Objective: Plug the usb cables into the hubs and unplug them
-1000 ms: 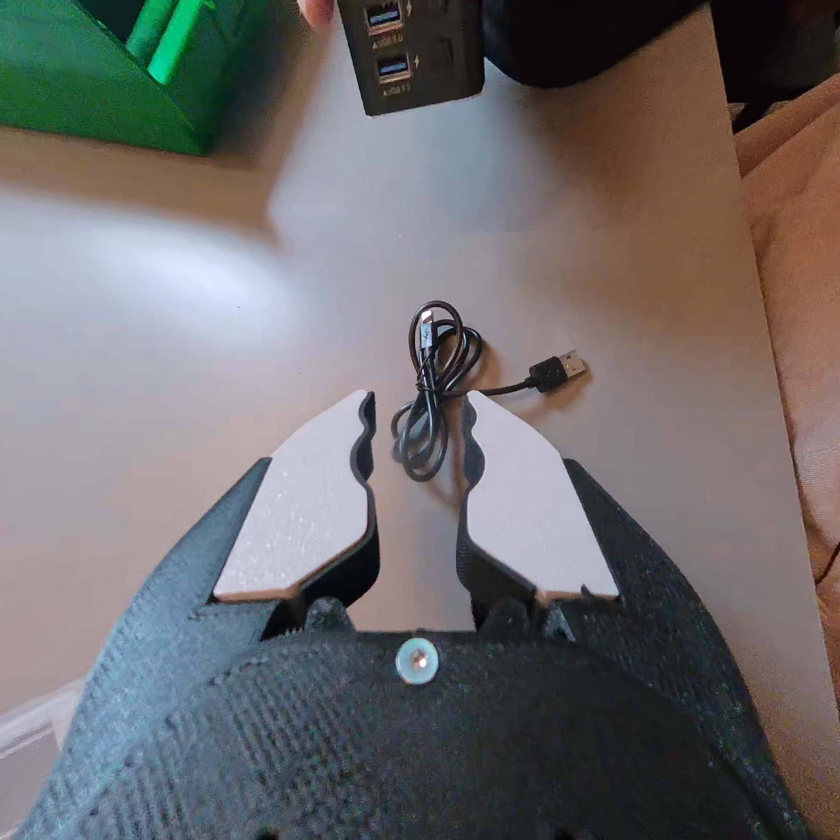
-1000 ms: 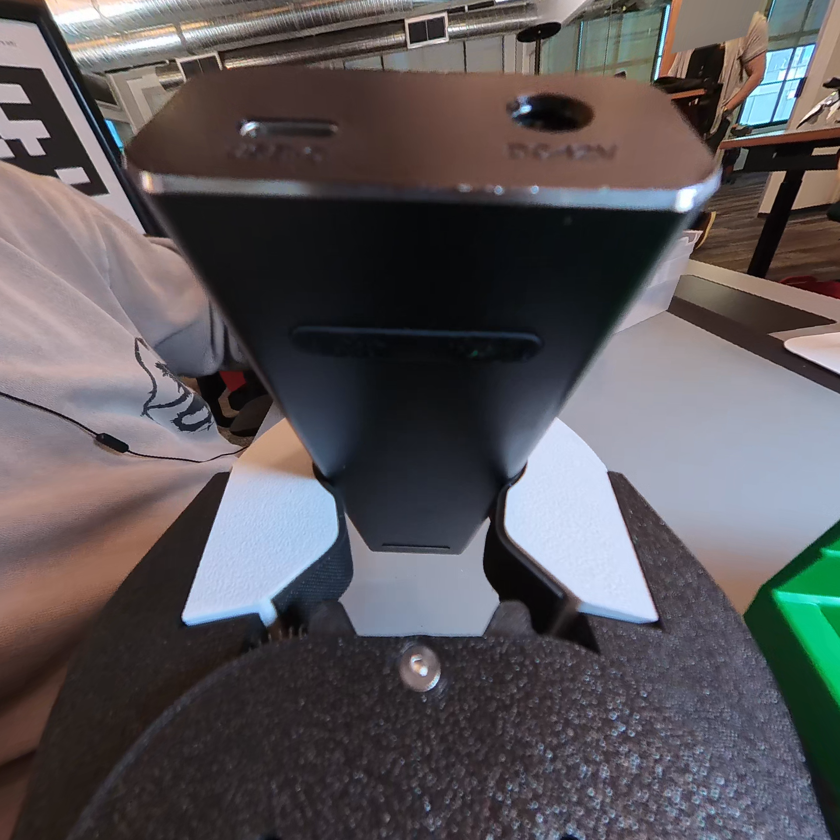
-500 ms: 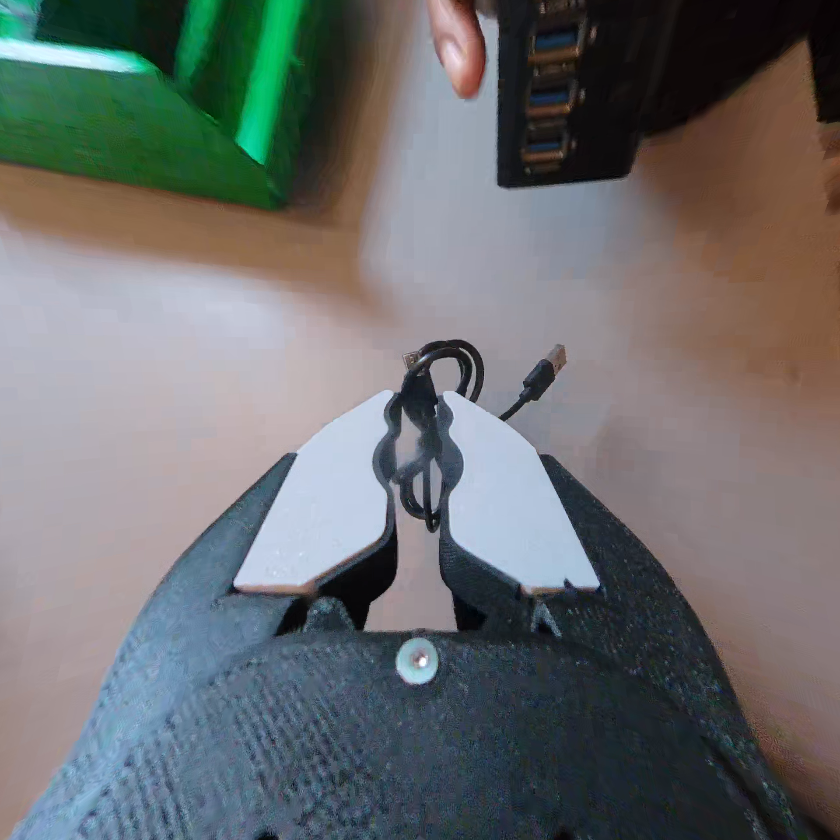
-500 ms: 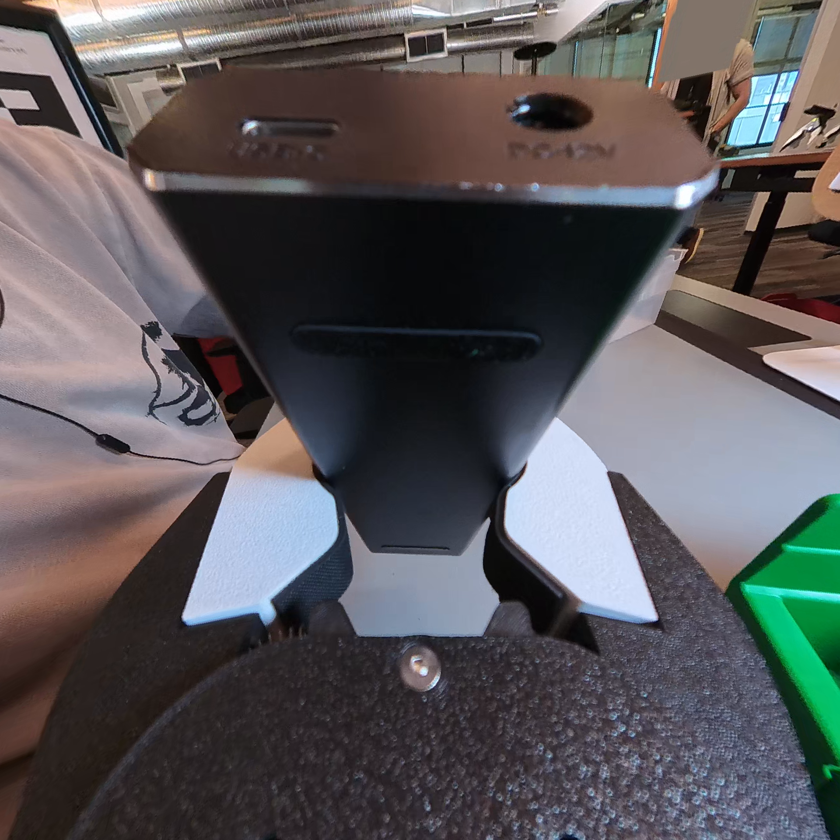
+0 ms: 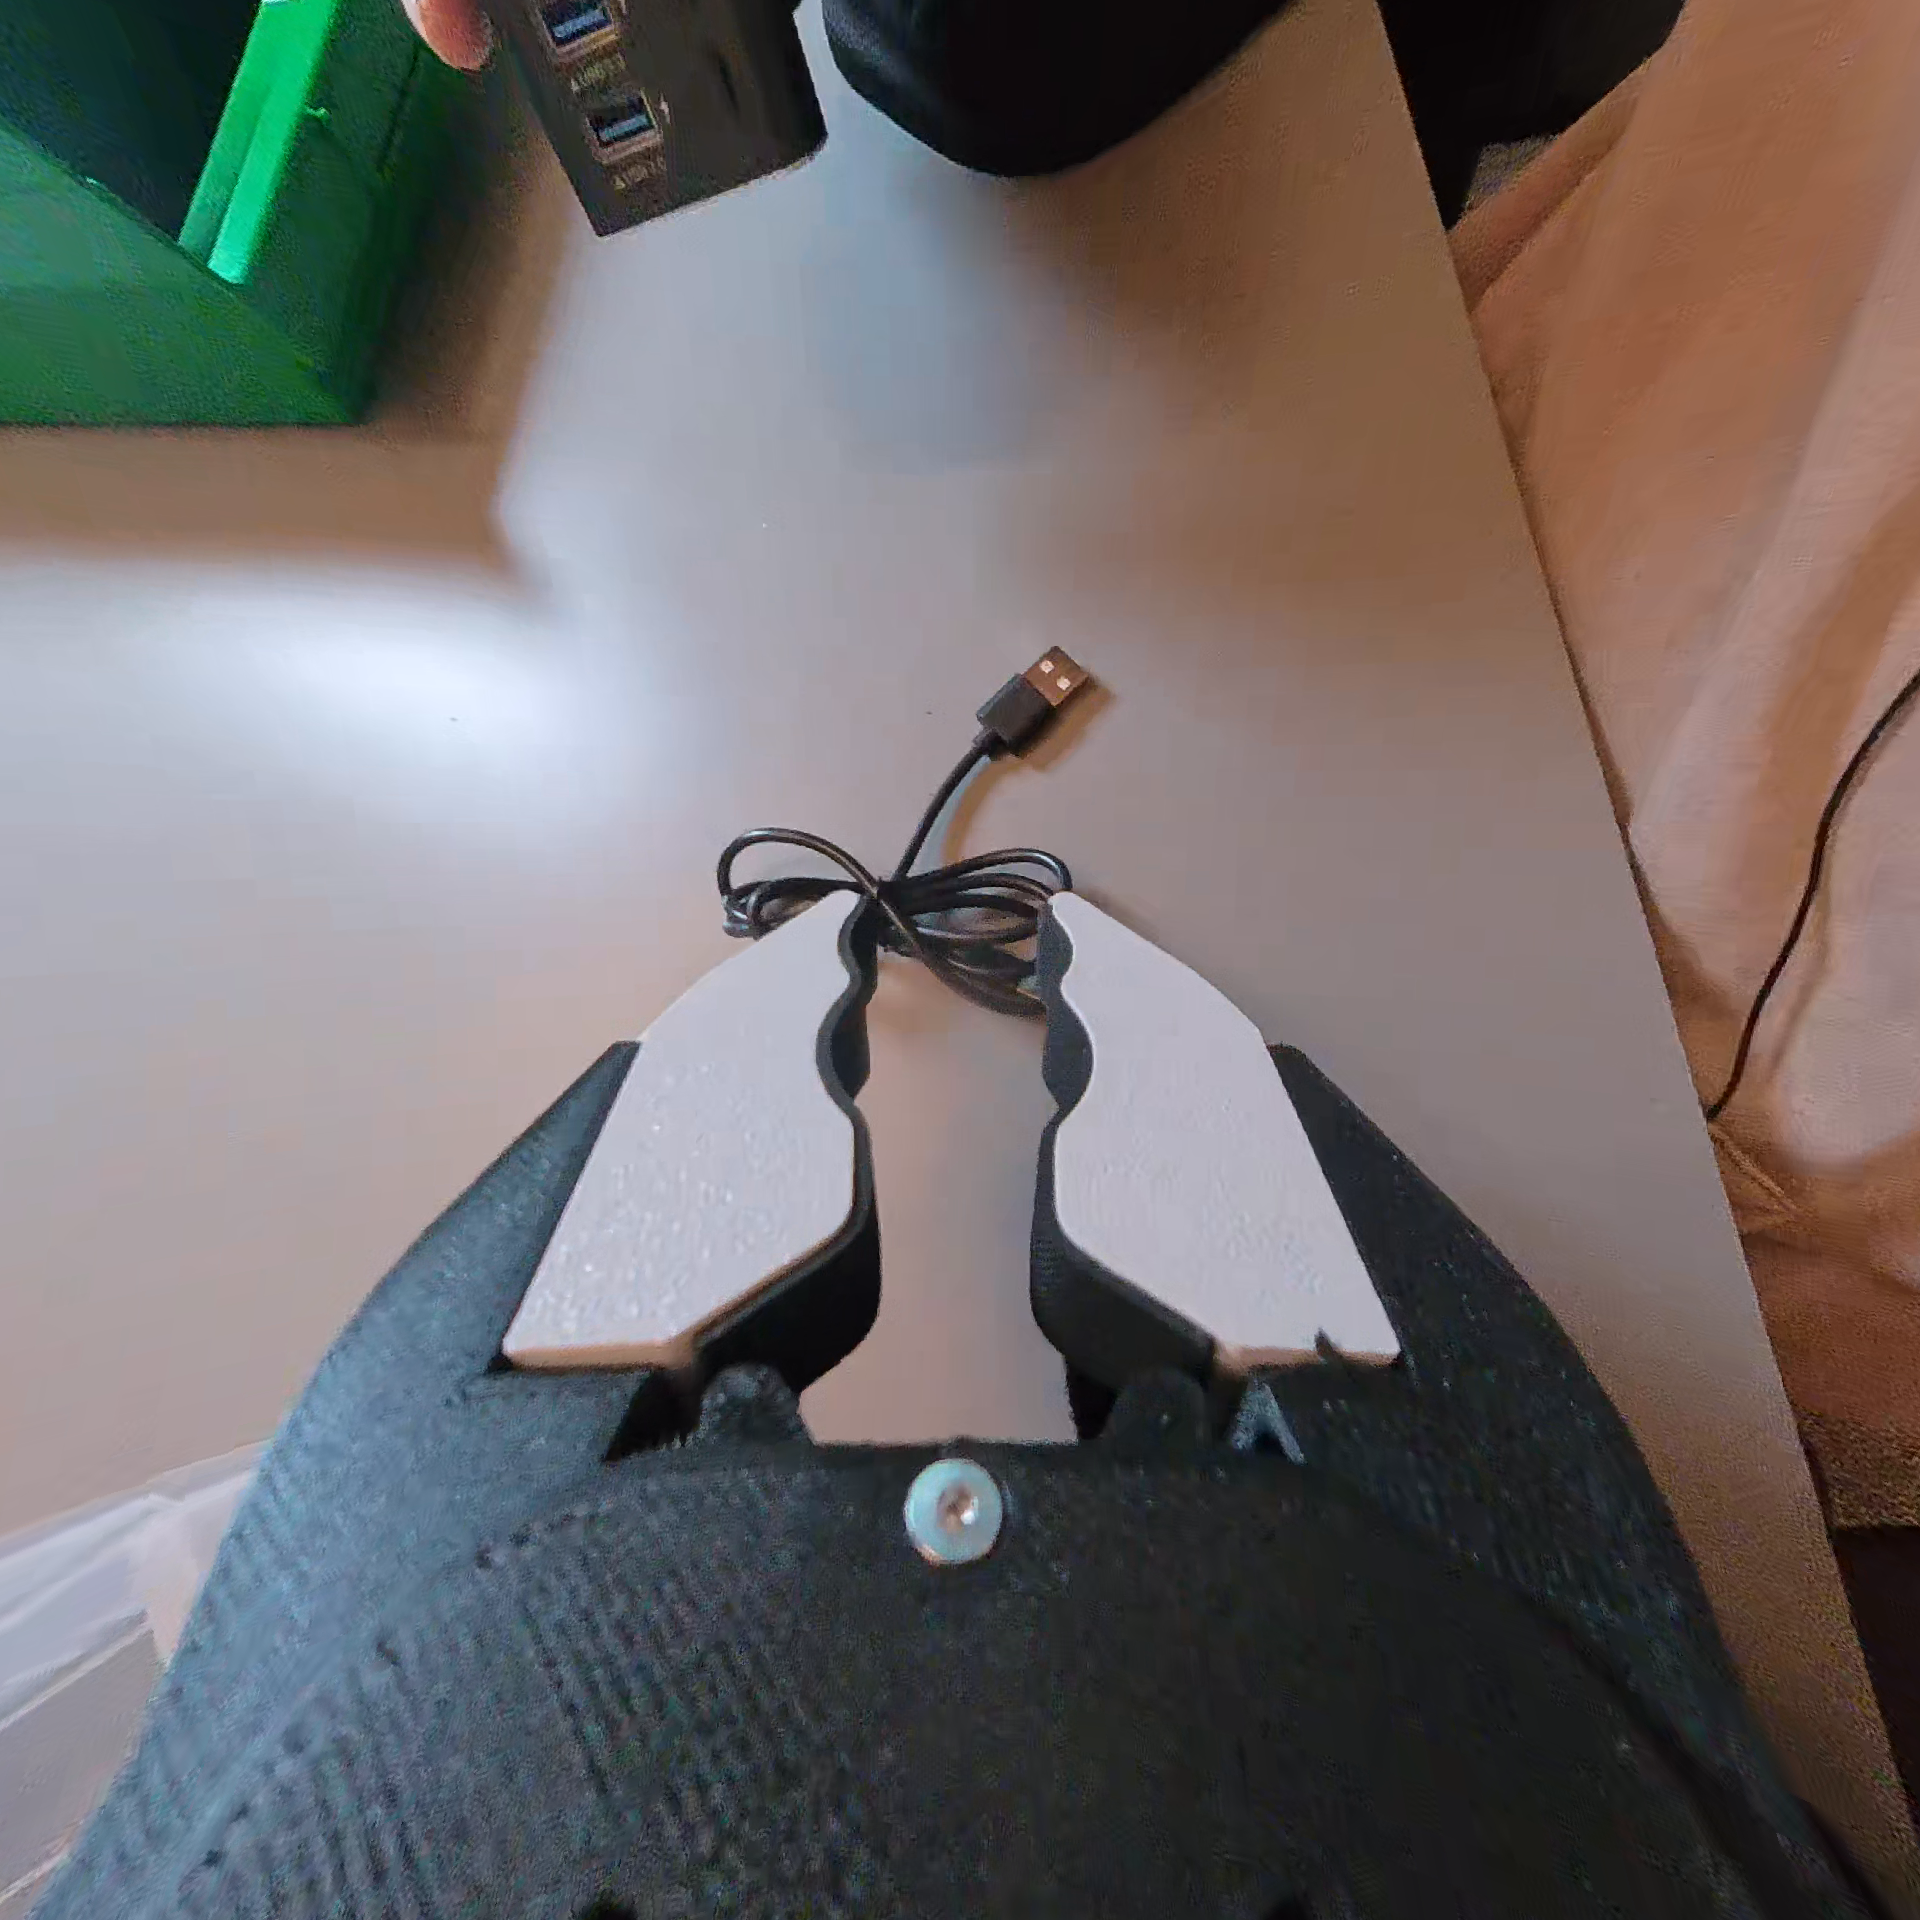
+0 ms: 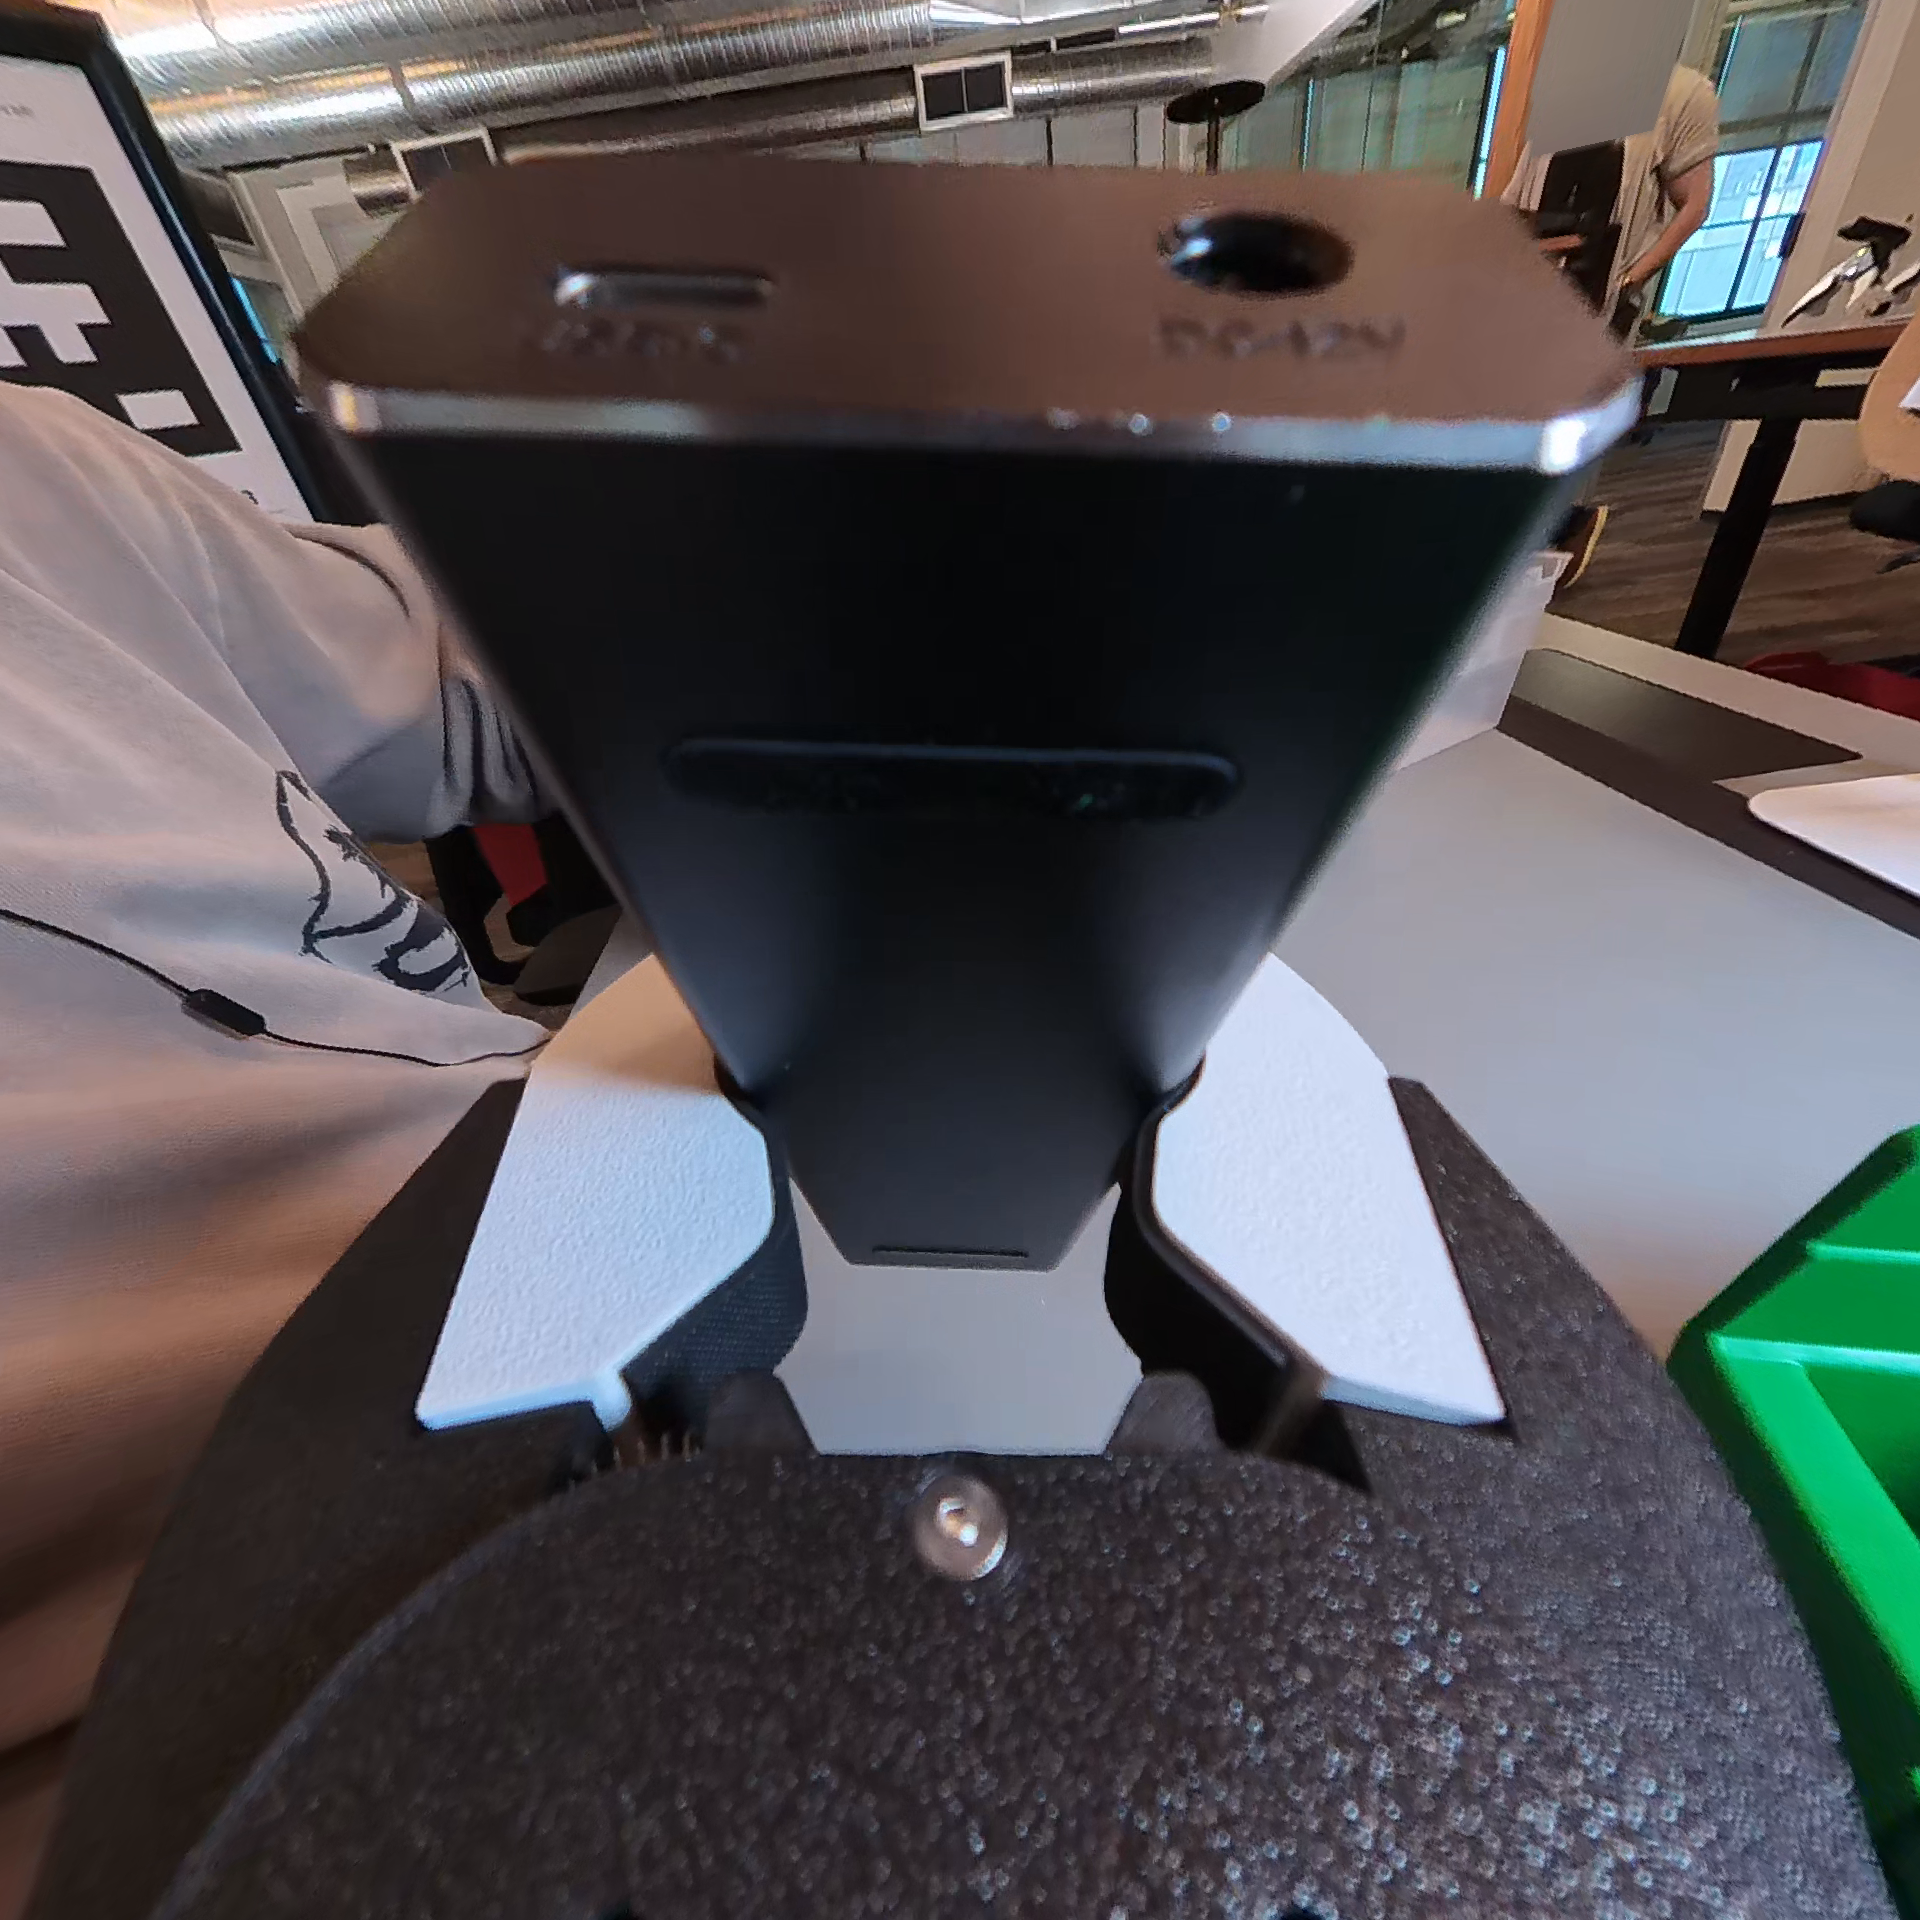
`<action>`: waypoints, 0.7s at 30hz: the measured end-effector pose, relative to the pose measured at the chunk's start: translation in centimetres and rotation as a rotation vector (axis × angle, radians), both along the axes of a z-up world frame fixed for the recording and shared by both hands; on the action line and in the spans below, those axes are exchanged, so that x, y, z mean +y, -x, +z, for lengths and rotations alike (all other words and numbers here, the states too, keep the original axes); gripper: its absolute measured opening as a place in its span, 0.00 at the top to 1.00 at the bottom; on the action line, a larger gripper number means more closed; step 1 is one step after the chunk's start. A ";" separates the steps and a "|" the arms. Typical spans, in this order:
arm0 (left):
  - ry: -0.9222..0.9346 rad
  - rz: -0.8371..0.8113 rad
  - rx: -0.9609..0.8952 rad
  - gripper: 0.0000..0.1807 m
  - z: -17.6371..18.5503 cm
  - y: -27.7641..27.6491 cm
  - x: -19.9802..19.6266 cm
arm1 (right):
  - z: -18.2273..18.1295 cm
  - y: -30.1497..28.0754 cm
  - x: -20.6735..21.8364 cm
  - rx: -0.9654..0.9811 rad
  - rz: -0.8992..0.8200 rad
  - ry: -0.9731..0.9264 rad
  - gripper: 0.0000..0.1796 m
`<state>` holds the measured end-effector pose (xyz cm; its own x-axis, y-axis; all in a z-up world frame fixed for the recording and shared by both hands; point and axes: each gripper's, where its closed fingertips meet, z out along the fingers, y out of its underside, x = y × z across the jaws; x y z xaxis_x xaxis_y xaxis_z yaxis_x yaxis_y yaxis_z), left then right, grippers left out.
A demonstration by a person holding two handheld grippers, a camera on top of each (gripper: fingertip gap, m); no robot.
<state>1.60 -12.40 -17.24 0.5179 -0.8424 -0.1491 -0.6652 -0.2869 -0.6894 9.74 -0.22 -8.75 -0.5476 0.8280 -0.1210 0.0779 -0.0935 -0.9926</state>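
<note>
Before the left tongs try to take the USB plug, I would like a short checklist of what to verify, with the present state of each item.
1. Right tongs closed firmly on the black hub: ok.
2. Hub ports facing the table side, seen from the left wrist view: ok, at least two ports show.
3. Left tongs open and empty: ok, the cable bundle lies on the table between the tips, not gripped.
4. USB plug free and reachable: ok, it lies beyond the bundle, uncovered.
5. Tongs lined up with the plug: not ok, they sit over the bundle.
6. Plug orientation matches the port: cannot tell.
</note>
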 end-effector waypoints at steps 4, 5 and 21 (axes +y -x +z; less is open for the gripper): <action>0.021 -0.085 0.103 0.85 -0.8 -1.8 2.3 | -0.4 0.1 0.2 -0.012 -0.010 -0.003 0.60; 0.030 -0.135 0.148 0.85 -1.3 -2.5 2.7 | -0.3 0.0 0.3 -0.011 -0.013 -0.002 0.60; 0.216 -0.552 0.322 0.97 -5.3 -5.2 3.0 | -0.5 -0.3 0.5 -0.018 -0.008 0.005 0.60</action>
<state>6.81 -9.41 -22.58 -0.0389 -0.9990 -0.0229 -0.9164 0.0448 -0.3977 9.99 0.31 -9.21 -0.5390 0.8315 -0.1348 0.0952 -0.0989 -0.9905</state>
